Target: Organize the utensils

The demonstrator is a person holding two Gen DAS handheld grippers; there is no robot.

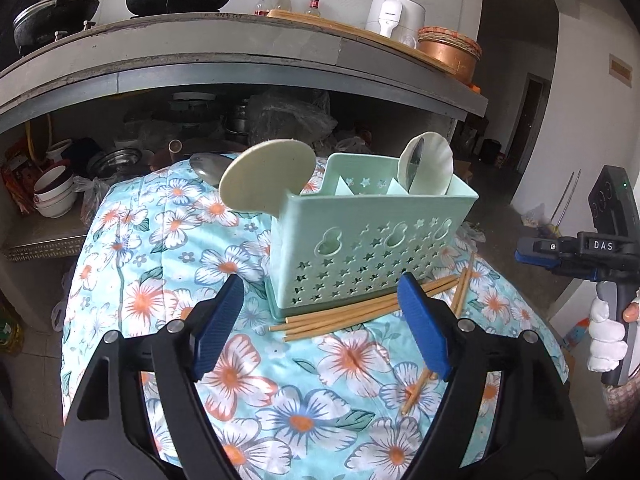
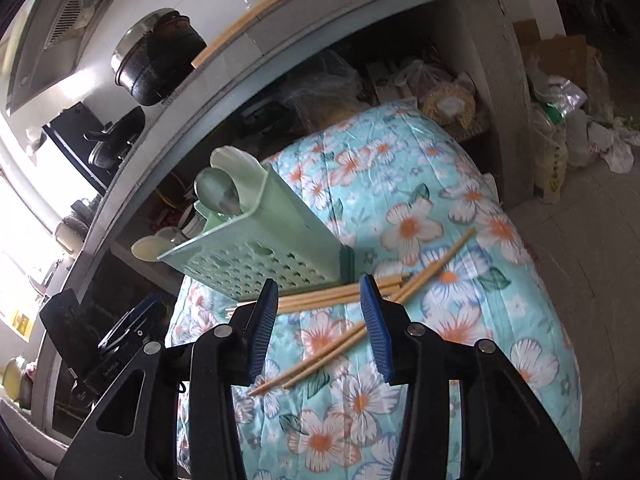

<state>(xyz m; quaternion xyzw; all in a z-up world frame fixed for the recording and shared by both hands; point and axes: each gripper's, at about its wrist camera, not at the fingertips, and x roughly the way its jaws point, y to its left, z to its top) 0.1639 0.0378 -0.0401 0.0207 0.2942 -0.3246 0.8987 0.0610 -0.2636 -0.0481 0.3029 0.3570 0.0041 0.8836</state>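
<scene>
Left gripper (image 1: 320, 320) jaws wide apart, empty, right gripper (image 2: 320, 320) jaws partly apart, empty, both over loose chopsticks (image 1: 360, 312) on the floral cloth (image 1: 248, 380), bundle touching the base of the green utensil caddy (image 1: 360, 232), spoon (image 2: 218, 194) standing inside it.

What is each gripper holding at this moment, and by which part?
Nothing is held. The left gripper is open above the chopsticks, beside the green holder. The right gripper is open over a chopstick pair, its pads not touching them.
</scene>
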